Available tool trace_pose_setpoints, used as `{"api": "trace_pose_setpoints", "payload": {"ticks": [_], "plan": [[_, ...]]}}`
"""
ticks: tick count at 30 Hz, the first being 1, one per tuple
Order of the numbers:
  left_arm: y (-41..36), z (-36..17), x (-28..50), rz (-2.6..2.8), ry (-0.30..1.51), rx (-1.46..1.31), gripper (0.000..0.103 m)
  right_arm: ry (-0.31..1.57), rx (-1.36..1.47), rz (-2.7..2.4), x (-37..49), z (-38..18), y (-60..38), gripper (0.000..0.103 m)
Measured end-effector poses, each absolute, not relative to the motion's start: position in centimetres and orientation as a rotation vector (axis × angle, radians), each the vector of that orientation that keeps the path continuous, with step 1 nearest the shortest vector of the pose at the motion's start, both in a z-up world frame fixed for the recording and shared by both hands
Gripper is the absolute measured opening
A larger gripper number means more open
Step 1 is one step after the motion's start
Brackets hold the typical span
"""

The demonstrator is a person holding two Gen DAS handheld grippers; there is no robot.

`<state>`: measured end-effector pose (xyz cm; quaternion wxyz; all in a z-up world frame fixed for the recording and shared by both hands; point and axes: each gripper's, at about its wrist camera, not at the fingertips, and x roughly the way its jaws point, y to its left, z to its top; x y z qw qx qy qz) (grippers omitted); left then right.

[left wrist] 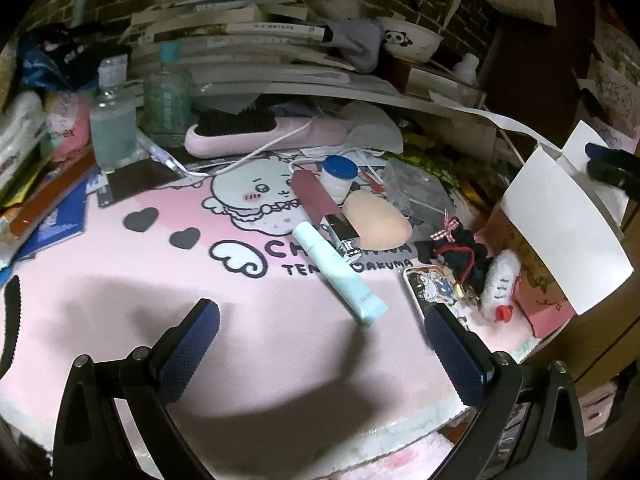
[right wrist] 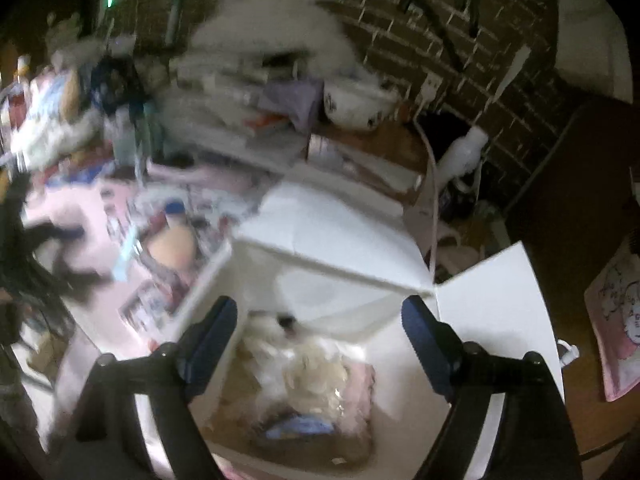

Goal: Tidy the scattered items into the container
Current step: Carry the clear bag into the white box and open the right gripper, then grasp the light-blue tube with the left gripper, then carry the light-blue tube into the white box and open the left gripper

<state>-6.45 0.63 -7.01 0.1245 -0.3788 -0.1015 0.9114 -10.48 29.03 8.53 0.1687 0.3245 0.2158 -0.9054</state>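
Hovering above the pink mat (left wrist: 120, 280) with its fingers spread wide and empty, the left gripper (left wrist: 320, 344) faces the items yet to be tidied: a pale blue tube (left wrist: 340, 276) nearest, then a mauve lipstick (left wrist: 324, 208), a peach sponge (left wrist: 376, 224), a blue-capped jar (left wrist: 339, 176), a black scrunchie (left wrist: 460, 256) and a white plush toy (left wrist: 500, 284). The white box (left wrist: 560, 224) stands at the table's right edge, flaps up. To do this step well, I would line the fingers across the tube's narrow width, near its middle, and lower them clear of the lipstick that touches its far end. The right gripper (right wrist: 320, 316), fingers likewise apart and holding nothing, hangs over the open box. Only the right wrist view looks down inside, where a white fluffy thing (right wrist: 280, 332) and some pale, blurred items already lie; the blur hides what they are. Only the left view shows the loose pieces sharply enough to plan a grasp.
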Motion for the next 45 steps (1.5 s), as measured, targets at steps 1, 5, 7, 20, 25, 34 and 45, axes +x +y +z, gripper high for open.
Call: {"api": "trace_pose_setpoints", "payload": {"ticks": [1, 5, 7, 20, 25, 34, 45], "plan": [[0.8, -7.1, -6.6, 2.654, -0.299, -1.105, 0.102, 0.551, 0.882, -2.574, -10.2, 8.9, 28.8, 0.083], [1.5, -7.4, -7.2, 2.664, -0.287, -1.09, 0.101, 0.354, 0.693, -2.536, -8.7, 10.0, 26.9, 0.083], [1.8, -7.4, -7.5, 2.683, -0.286, -1.08, 0.094, 0.281, 0.607, -2.501, -8.0, 10.3, 25.1, 0.083], [3.0, -7.9, -8.5, 2.782, -0.151, -1.0, 0.022, -0.003, 0.536, -2.451, -7.7, 7.0, 17.2, 0.083], [2.2, -7.8, -7.8, 2.74, -0.152, -0.995, 0.013, -0.021, 0.582, -2.465, -8.7, 5.4, 16.7, 0.083], [-0.6, -7.6, -5.2, 2.749, -0.163, -1.0, 0.008, 0.009, 0.662, -2.439, -9.7, 2.8, 14.9, 0.083], [1.0, -8.0, -6.5, 2.757, -0.079, -0.993, 0.026, 0.014, 0.721, -2.442, -10.8, 1.0, 14.1, 0.083]]}}
